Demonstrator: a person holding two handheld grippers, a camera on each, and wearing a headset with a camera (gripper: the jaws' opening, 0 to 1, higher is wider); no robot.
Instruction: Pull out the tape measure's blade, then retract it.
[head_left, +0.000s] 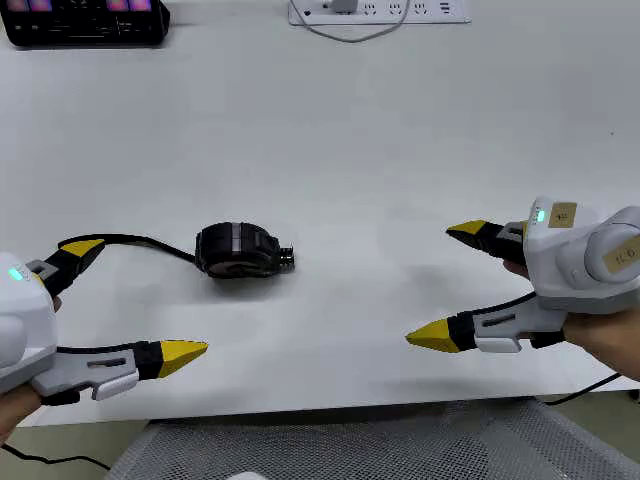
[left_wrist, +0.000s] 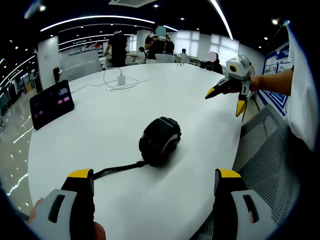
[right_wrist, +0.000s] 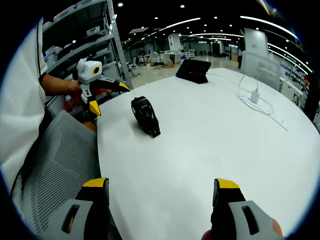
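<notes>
Jaws of the left gripper (head_left: 138, 298) and right gripper (head_left: 440, 285) are gaping empty, flanking the untouched tape measure (head_left: 240, 250) on the counter (head_left: 350, 150); pulling and retracting are both remaining.

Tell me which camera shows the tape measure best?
The left gripper view: the tape measure sits closest and largest, strap trailing toward the camera. The head view shows it smaller from above; the right gripper view, smaller still, blade end nearer.

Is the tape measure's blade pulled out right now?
No, the tape measure sits on the table with only the blade's hook showing at its mouth.
</notes>
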